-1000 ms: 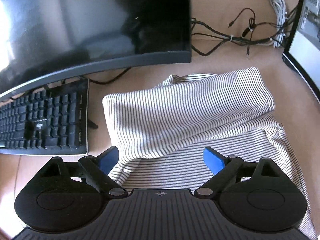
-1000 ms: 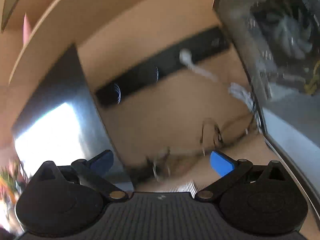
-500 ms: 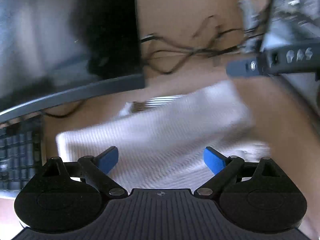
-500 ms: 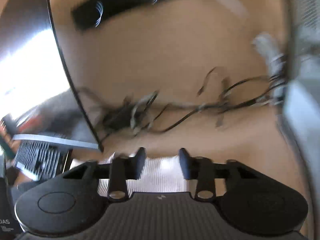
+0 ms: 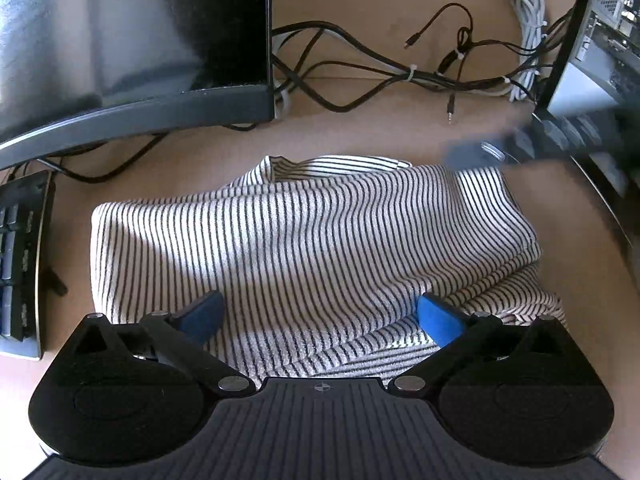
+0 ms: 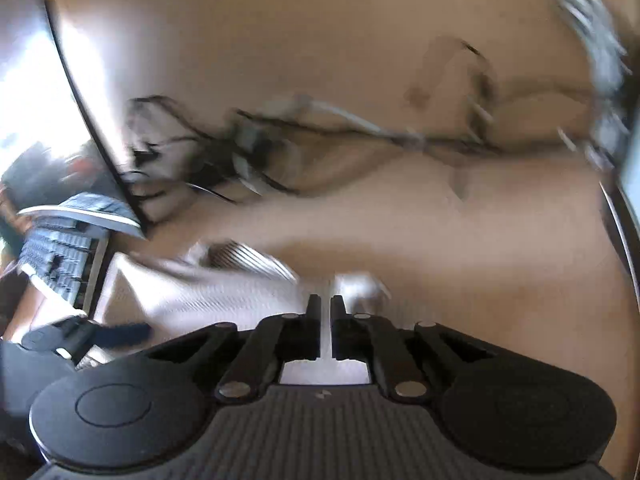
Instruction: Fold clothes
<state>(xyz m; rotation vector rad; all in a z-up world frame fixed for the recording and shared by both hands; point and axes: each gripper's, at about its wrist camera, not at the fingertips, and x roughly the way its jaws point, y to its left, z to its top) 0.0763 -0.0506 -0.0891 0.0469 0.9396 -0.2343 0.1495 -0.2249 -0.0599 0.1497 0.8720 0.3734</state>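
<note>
At nine o'clock the dark mechanical keyboard (image 5: 22, 264) hemmed the left side of my tan wooden desk (image 5: 360, 136), with the curved dark monitor (image 5: 132, 48) above it at eleven. My left gripper (image 5: 318, 316) hung with its blue-padded jaws spread wide and empty over the near half of the cream knit top with thin black stripes (image 5: 304, 240), which lay rumpled and part-folded at the centre of the desk. To do this fold well, I judged I should pin the near hem flat and draw the far edge over evenly. At two o'clock my right gripper (image 6: 325, 308) had its jaws nearly together at the top's far right corner, apparently pinching fabric, though blur hid the contact. Tangled black cables (image 5: 380, 76) at twelve and the computer case (image 5: 600, 40) at two left little spare room; most of it lay to the right.
</note>
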